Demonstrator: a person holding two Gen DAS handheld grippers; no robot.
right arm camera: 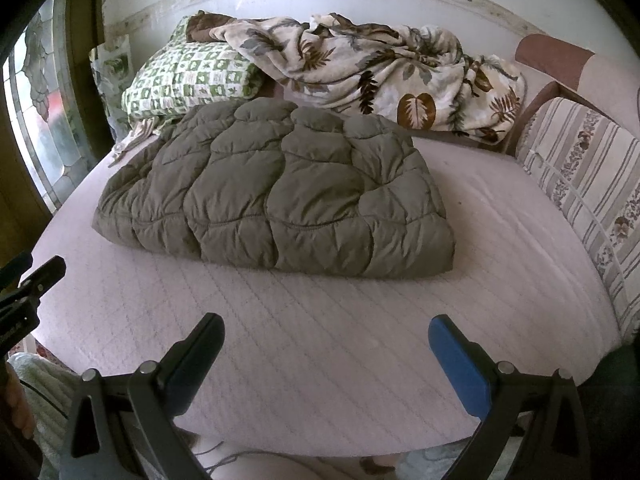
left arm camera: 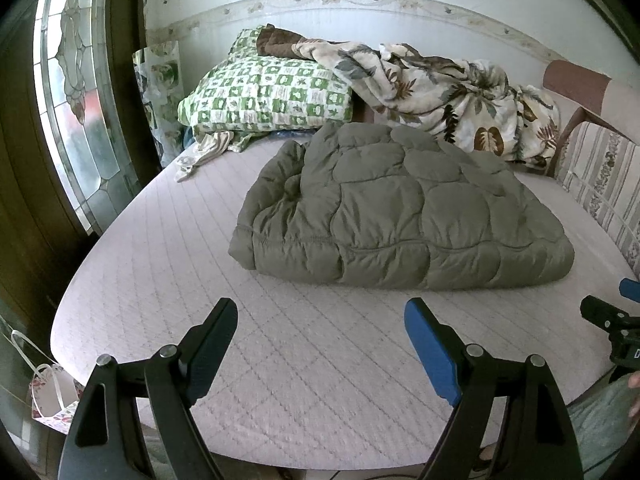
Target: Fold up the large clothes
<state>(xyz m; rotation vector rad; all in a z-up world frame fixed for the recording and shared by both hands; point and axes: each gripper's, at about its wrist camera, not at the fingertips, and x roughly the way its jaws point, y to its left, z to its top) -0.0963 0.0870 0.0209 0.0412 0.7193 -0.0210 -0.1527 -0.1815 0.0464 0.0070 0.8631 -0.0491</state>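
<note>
Claws (left arm camera: 320, 316) (right arm camera: 326, 330) — two, both wide, empty — one folded olive quilted coat (left arm camera: 400, 208) (right arm camera: 280, 192) beyond.

This is a bedroom in a home. A bed (left arm camera: 168, 280) with a pale quilted cover fills the room, with a green checked pillow (left arm camera: 268, 96) and a crumpled leaf-print blanket (left arm camera: 452, 92) piled against the wall. A leaded stained-glass window (left arm camera: 76, 92) sits in dark wood, and a floral wallpaper border (left arm camera: 360, 0) runs above a striped upholstered cushion (left arm camera: 600, 176).
</note>
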